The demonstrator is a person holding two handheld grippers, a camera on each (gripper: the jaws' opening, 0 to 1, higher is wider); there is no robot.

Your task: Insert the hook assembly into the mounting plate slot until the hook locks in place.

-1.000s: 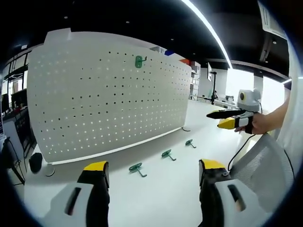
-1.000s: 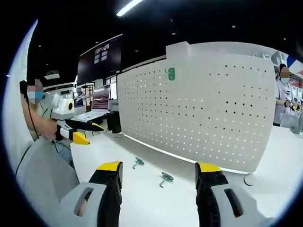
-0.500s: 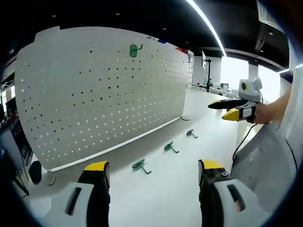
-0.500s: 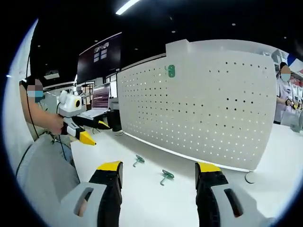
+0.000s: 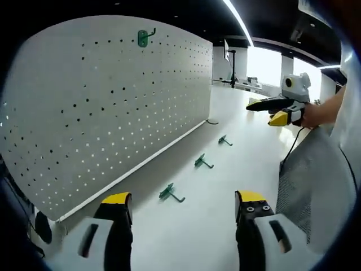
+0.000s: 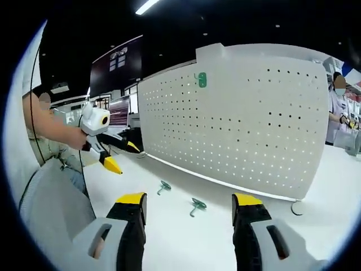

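Swinging nearer the pegboard (image 5: 113, 96), the left gripper (image 5: 180, 206) hangs spread and empty like the right gripper (image 6: 189, 206), so pinch the nearest green hook (image 5: 171, 193) at 12 o'clock squarely by its backplate.

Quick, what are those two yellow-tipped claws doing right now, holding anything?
Left gripper: open, holding nothing.
Right gripper: open, holding nothing.

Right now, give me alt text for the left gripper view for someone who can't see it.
Three green hooks lie loose on the white table before an upright white pegboard with a fourth hook mounted near its top. The left gripper is open and empty; the right gripper hovers at right.
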